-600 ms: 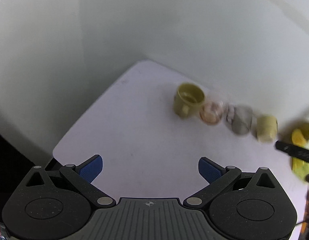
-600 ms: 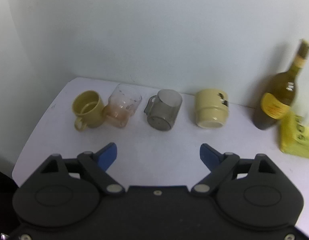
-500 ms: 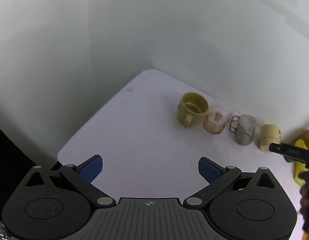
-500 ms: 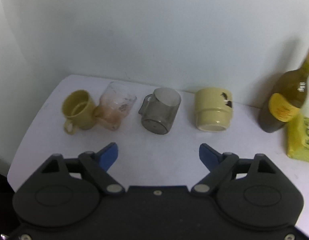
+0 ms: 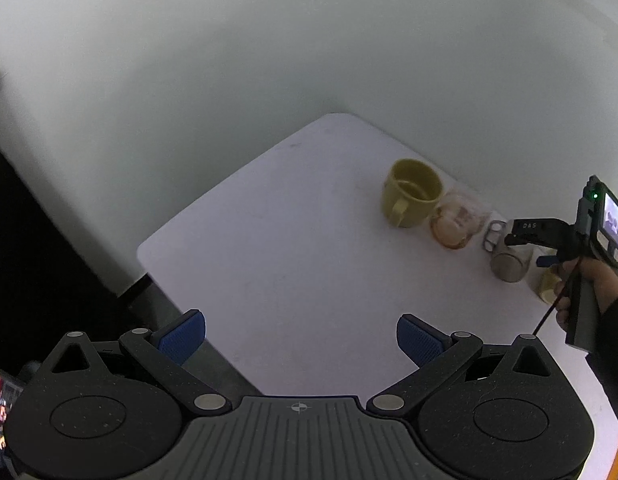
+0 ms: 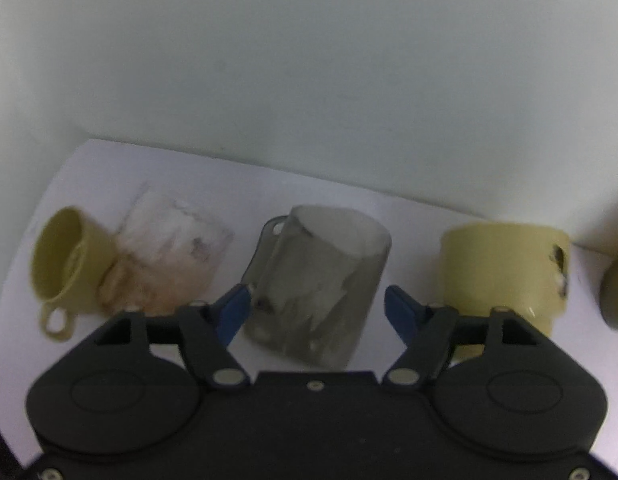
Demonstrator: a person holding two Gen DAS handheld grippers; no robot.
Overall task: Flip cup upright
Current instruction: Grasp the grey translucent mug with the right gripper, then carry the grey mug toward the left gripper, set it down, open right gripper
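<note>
The job has hardly begun. The see-through grey plastic cup with a handle (image 6: 315, 284) is upside down on the white table (image 5: 293, 248), with its open mouth on the table and its flat bottom on top. It stands in a row of four, between a clear glass cup with orange marks (image 6: 169, 256) and an upside-down pale yellow cup (image 6: 503, 268); a yellow mug with a handle (image 6: 67, 264) sits at the far left, right way up. The right gripper (image 6: 315, 312) is wide open with one blue finger on each side of the grey cup, not squeezing yet. Grabbing and turning are left to do. Half a second ago this gripper was farther back and all the cups looked small; now it is close. The left gripper (image 5: 301, 338) is wide open, holds nothing, and hangs well apart from the cups, much as before.
</note>
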